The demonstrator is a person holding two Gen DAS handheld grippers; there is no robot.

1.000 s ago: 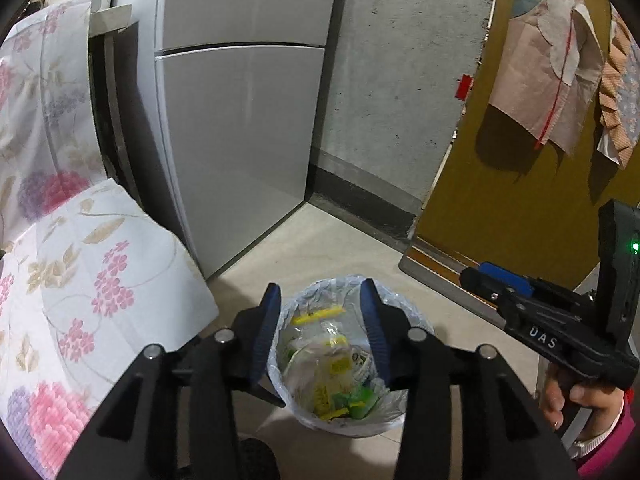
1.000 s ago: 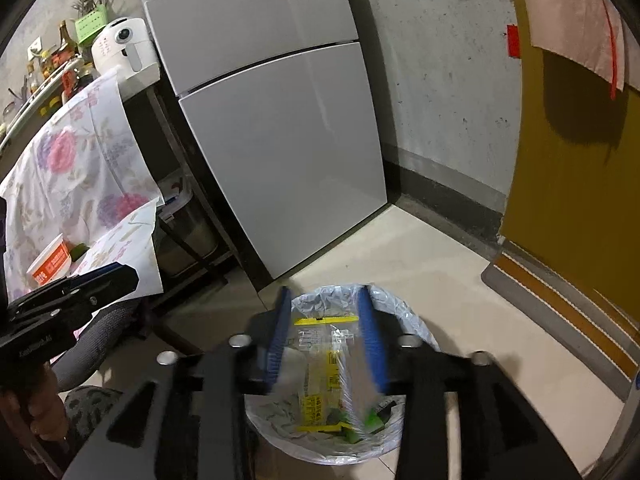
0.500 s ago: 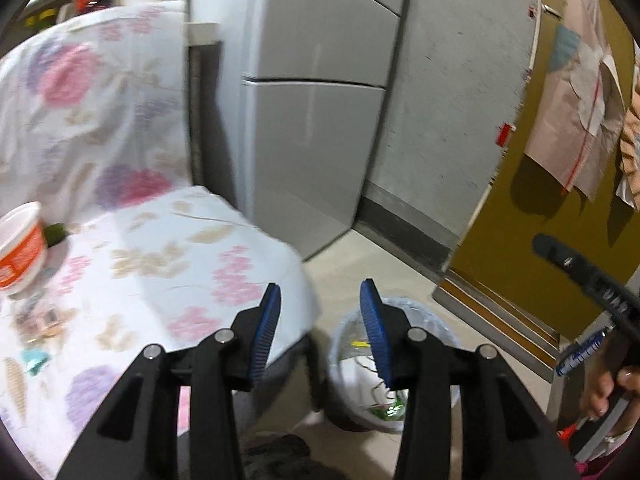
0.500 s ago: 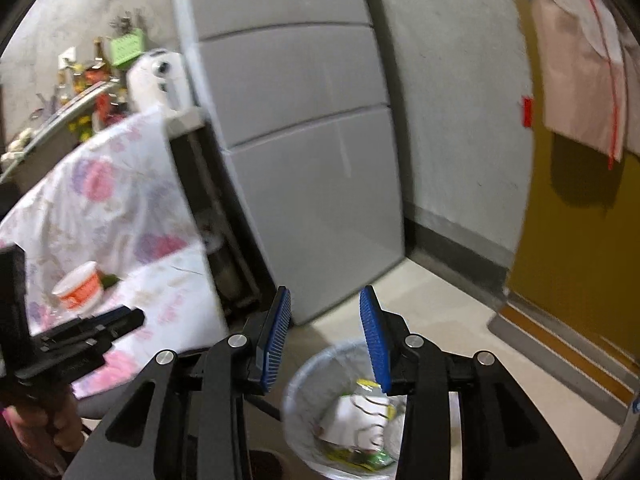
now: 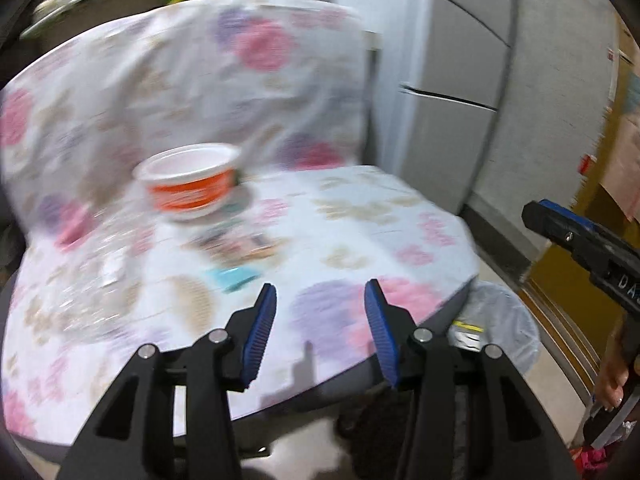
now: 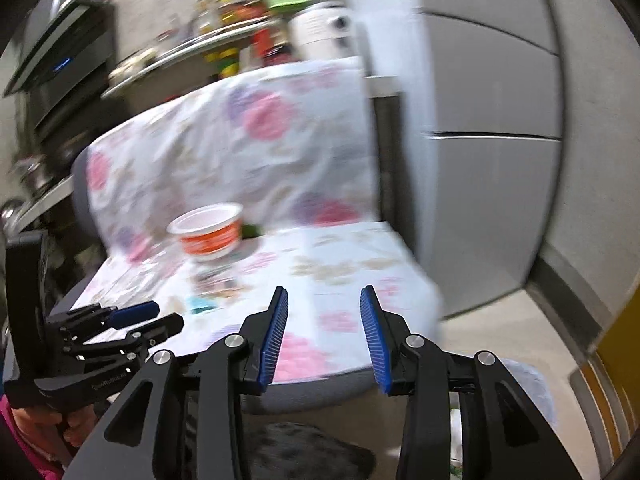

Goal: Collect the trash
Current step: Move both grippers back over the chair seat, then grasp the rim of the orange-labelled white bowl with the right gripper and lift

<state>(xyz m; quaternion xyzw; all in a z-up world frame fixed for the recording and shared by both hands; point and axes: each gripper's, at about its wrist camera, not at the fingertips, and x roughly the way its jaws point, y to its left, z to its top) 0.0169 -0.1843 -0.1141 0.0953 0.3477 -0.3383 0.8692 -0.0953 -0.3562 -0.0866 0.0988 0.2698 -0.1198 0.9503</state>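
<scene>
on the far left of the chair seat, under the flowered cloth point(image 5: 352, 216) that drapes seat and backrest, lie blurred clear wrappers point(image 5: 80, 300); they look like flat litter, spread where someone left them after eating. just right of them and farther back stands the orange-and-white cup point(image 5: 190, 182), upright and open-mouthed, the tallest piece of trash and probably the easiest to take by its rim. nearer than the cup are a small printed packet point(image 5: 240, 246) and a teal scrap point(image 5: 234, 278), both flat on the cloth.

the left gripper point(image 5: 320, 330) hovers over the near edge of the seat, its blue pads apart with only cloth showing between them; its jaws have just been opening, which suits a reach for one of these pieces, and nothing is held. in the right wrist view it shows at the left, pointing in toward the scraps point(image 6: 132, 322).

the right gripper point(image 6: 324, 334) is beside it to the right, likewise parted, nothing between the pads, and its jaws have also just been opening. both aim down at the seat, so the step in hand seems to be choosing the next item.

to the right, low beside the chair, the lined bin point(image 5: 500, 332) stands on the floor, some rubbish already inside; keeping it close makes each drop short. beyond it is the grey fridge point(image 5: 452, 120).
</scene>
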